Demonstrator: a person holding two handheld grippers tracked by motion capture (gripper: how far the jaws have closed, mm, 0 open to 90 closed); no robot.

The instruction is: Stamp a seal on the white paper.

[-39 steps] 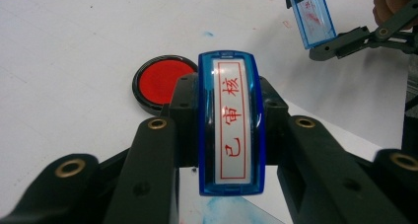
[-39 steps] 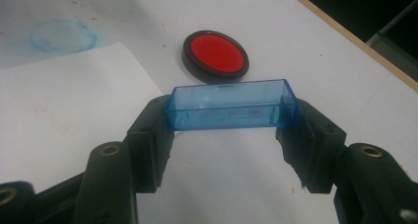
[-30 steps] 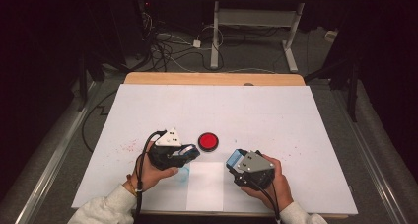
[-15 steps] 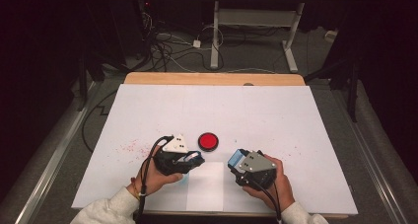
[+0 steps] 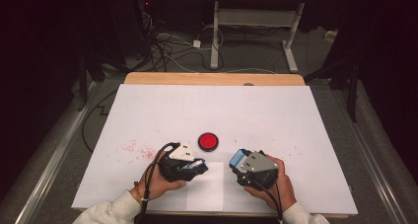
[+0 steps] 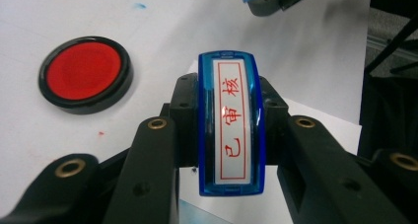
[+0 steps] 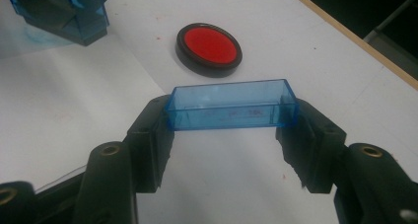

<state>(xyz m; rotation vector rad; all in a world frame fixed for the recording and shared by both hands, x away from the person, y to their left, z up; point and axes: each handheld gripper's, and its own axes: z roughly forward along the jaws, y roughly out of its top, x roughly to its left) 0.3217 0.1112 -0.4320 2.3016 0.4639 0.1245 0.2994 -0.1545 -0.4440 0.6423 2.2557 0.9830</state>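
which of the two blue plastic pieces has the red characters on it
The stamp body, clamped in the left gripper, carries a white label with red characters. The blue cap, held in the right gripper, is an open, hollow, see-through box with no label.

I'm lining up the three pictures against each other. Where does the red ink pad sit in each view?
High view: red ink pad sits near the table's middle, just beyond the two hands.
Left gripper view: upper left, left of the blue stamp.
Right gripper view: top centre, beyond the clear blue cap.
Shared landmark: the white paper sheet on the table's near edge.
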